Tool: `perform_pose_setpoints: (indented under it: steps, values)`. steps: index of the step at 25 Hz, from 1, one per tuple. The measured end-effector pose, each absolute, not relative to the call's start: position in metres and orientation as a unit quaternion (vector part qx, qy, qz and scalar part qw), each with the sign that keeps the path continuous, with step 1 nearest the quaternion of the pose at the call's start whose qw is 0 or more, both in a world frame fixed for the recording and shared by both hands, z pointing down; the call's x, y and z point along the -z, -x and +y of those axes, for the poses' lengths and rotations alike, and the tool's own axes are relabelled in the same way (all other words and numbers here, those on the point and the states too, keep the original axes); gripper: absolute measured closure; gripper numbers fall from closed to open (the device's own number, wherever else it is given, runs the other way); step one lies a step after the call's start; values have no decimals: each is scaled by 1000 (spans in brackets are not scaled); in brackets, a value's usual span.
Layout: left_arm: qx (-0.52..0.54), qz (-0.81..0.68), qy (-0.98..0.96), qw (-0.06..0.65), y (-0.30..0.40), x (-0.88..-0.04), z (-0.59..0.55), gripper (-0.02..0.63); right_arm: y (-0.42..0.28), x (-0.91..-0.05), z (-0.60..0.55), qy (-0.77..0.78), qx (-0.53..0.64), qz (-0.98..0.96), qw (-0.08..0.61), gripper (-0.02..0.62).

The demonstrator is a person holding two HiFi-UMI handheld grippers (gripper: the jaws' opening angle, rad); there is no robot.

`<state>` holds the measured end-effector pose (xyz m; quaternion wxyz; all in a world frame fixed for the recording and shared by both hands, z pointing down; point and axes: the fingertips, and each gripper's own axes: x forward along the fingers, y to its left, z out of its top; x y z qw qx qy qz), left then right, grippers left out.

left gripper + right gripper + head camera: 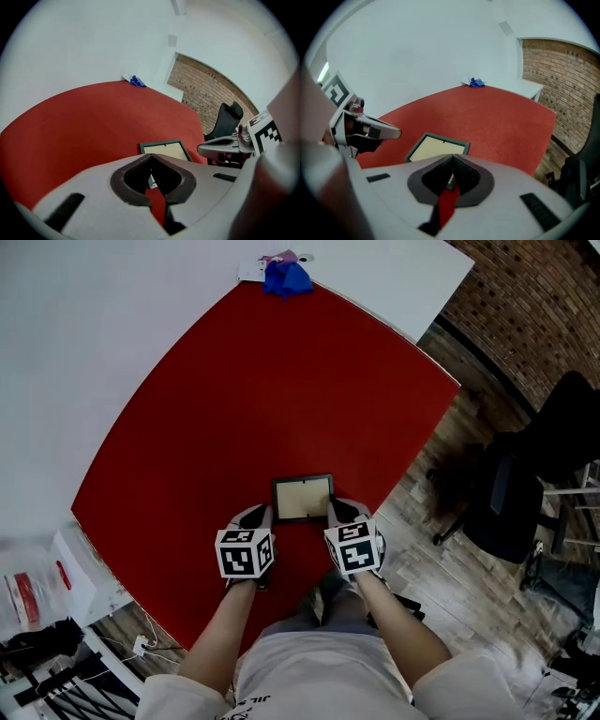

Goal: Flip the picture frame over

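The picture frame (302,498) has a dark border and a beige panel, and it lies flat on the red cloth (281,390) near the front edge. My left gripper (261,514) hangs just above its near left corner and my right gripper (339,512) just above its near right corner. In the left gripper view the left gripper (151,158) has its jaws closed tip to tip, with the frame (166,149) lying beyond them. The right gripper (452,160) also shows its tips meeting with nothing between them, and the frame (438,147) lies ahead of them.
The cloth covers part of a white table (112,315). A blue bundle (287,277) sits at the cloth's far edge. A black chair (525,493) stands on the wooden floor to the right, before a brick wall (534,306). Bags and cables lie at lower left (37,615).
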<state>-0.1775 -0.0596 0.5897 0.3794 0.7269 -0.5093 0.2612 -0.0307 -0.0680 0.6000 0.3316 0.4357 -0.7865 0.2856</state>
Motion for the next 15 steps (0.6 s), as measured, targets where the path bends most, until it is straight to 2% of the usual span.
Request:
perform_pose_setpoints:
  steps: [9,15]
  values:
    - [-223,-533,-758,303,146,-500,10,601,26,-496,-1,-435,-230,-822,287,591]
    - [-193,-562,-746,300,141,-486,51,601,16,-482,36,-446,-238,-821,264,591]
